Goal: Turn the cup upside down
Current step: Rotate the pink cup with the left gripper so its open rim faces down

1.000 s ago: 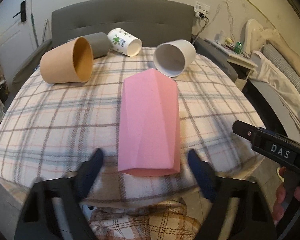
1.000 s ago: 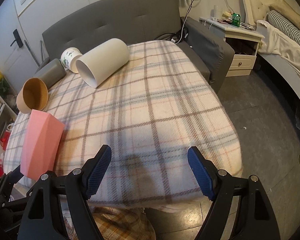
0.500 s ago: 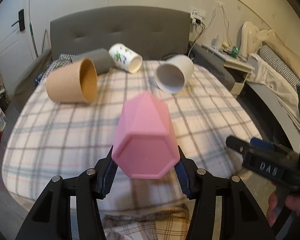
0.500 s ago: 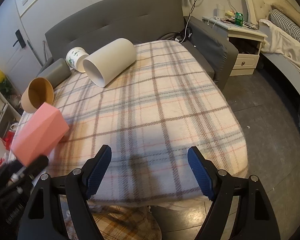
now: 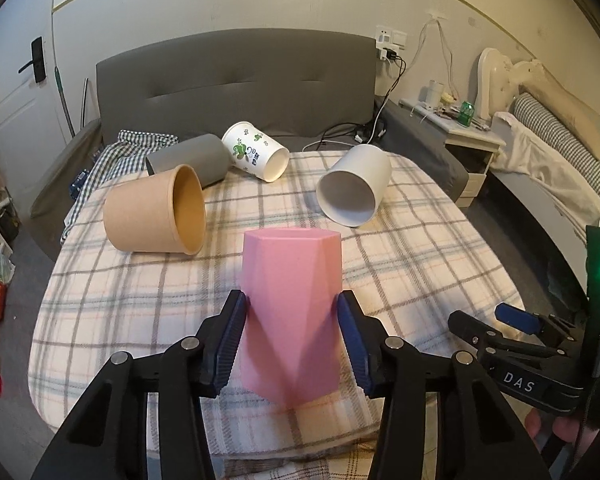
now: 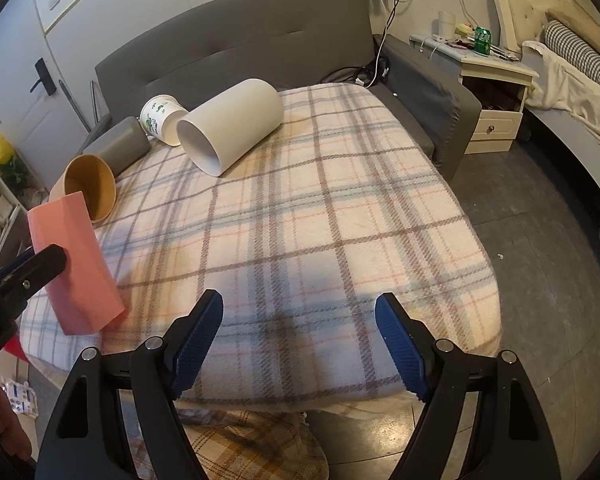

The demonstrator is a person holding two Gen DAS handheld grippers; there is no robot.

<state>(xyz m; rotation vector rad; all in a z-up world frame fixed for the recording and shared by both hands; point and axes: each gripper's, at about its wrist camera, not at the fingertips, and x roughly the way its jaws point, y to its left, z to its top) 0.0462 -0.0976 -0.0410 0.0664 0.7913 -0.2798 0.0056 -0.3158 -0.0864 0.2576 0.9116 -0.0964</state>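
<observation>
My left gripper point(image 5: 292, 332) is shut on the pink faceted cup point(image 5: 292, 312) and holds it above the near part of the plaid-covered table point(image 5: 420, 264), its flat closed end up and tilted a little away. The same cup point(image 6: 74, 264) shows at the left of the right wrist view, tilted, with the left gripper's black jaw across it. My right gripper point(image 6: 300, 344) is open and empty over the table's near edge; it also shows at the lower right of the left wrist view point(image 5: 496, 332).
Several cups lie on their sides at the far part of the table: a tan one point(image 5: 156, 212), a grey one point(image 5: 188, 160), a white one with a green print point(image 5: 256, 152) and a plain white one point(image 5: 356, 186). A grey sofa point(image 5: 236, 80) stands behind; a nightstand point(image 6: 492, 80) stands at the right.
My left gripper closed on the pink cup lying on the table, lifted it and turned it from lying flat to nearly upright with its closed end up. The right gripper stayed open and barely moved.
</observation>
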